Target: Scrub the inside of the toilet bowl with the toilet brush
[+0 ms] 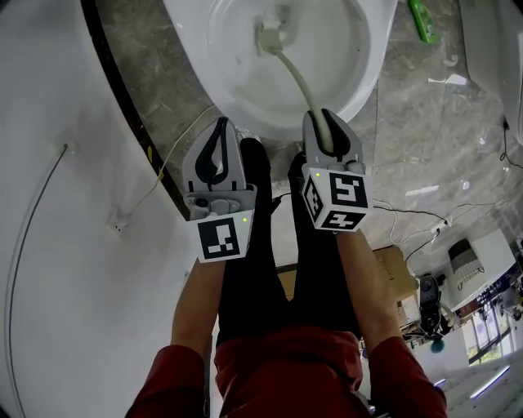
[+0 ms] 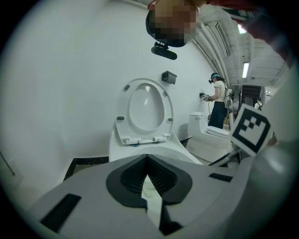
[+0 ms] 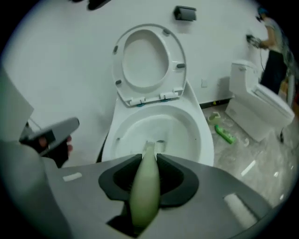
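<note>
The white toilet bowl (image 1: 359, 77) fills the top of the head view, its seat lid (image 3: 148, 60) standing up against the wall. My right gripper (image 1: 328, 135) is shut on the pale green handle of the toilet brush (image 3: 145, 191). The handle (image 1: 298, 77) reaches from the rim down into the bowl, and the brush head (image 1: 272, 33) rests low inside it. My left gripper (image 1: 217, 147) hangs left of the right one, near the bowl's front rim, shut with nothing between its jaws. In the left gripper view, my left gripper (image 2: 147, 161) points toward the raised lid (image 2: 145, 109).
A green object (image 1: 423, 20) lies on the marble floor right of the bowl. A second toilet (image 3: 259, 102) stands further right, with a person (image 2: 217, 106) beside it. Cables (image 1: 425, 216) trail over the floor. A white wall panel with a dark skirting (image 1: 122, 106) runs along the left.
</note>
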The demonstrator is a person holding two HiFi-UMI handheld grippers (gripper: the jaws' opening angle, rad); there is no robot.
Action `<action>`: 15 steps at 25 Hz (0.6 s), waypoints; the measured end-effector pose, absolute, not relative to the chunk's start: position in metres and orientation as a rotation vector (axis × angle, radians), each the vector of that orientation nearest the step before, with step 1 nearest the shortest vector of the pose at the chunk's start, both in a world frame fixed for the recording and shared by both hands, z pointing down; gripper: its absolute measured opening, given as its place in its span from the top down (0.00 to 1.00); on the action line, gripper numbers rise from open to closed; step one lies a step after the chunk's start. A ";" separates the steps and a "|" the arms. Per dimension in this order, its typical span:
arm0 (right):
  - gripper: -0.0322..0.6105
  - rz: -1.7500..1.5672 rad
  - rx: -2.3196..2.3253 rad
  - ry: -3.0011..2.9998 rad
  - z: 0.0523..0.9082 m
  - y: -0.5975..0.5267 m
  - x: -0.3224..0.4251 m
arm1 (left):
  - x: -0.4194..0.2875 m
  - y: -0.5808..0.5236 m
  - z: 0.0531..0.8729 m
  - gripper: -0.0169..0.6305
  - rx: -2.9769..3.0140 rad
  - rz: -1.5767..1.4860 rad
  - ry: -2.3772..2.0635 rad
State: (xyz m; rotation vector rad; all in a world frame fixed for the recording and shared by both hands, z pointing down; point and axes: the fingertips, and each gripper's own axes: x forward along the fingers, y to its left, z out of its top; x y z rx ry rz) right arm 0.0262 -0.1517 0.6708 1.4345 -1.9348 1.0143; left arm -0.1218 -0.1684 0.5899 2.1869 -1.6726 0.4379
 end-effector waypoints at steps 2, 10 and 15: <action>0.78 1.201 1.492 -2.004 0.657 -0.159 0.021 | -0.124 -0.168 0.590 0.96 2.178 0.444 -1.678; 0.78 1.135 1.522 -1.894 0.701 -0.173 0.045 | -0.119 -0.173 0.591 0.96 2.204 0.439 -1.667; 0.78 0.845 1.461 -1.815 0.711 -0.183 0.070 | -0.114 -0.178 0.589 0.96 2.218 0.432 -1.660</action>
